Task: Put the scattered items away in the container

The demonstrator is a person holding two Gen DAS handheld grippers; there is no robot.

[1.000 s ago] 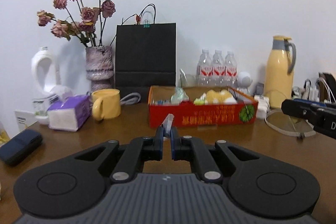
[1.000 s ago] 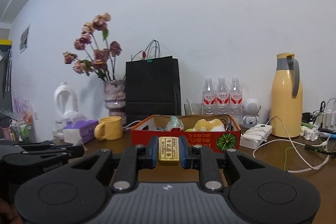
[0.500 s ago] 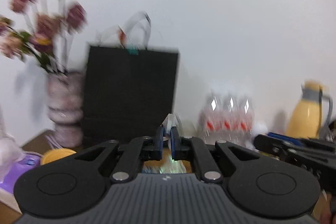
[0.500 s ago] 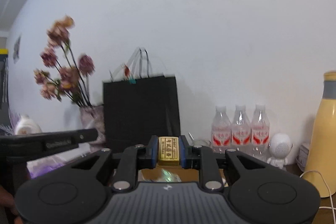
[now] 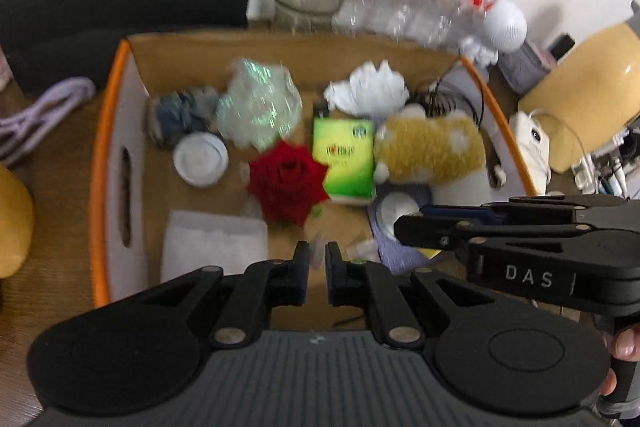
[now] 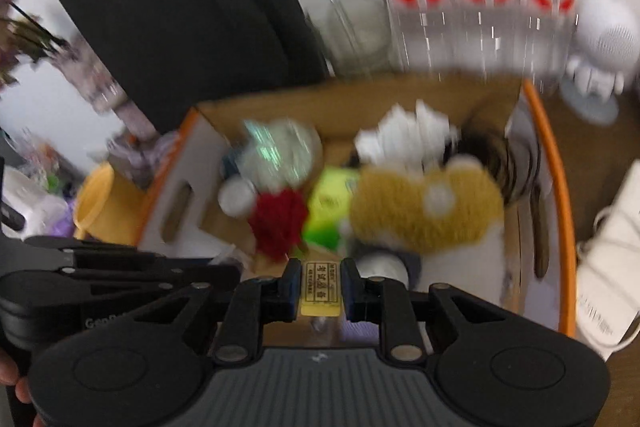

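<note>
Both loads over the box point(image 5: 105, 131), ready to drop.
Left hand-held gripper point(image 5: 317, 263) pinches a clear wrapper point(image 5: 317, 255); right hand-held gripper point(image 6: 321, 285) clamps a yellow bar point(image 6: 321, 287). Release low, into the bare near floor, clear of the rose point(image 5: 286, 183).

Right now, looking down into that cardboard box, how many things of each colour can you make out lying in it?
Red: 1, the rose
Green: 1, the packet
Yellow-brown: 1, the plush toy
White: 3, the crumpled paper, the round lid, the folded sheet
Shiny clear-green: 1, the wrapper
Blue-grey: 1, the bundle
Total: 8; the right corner is too hidden to count.
</note>
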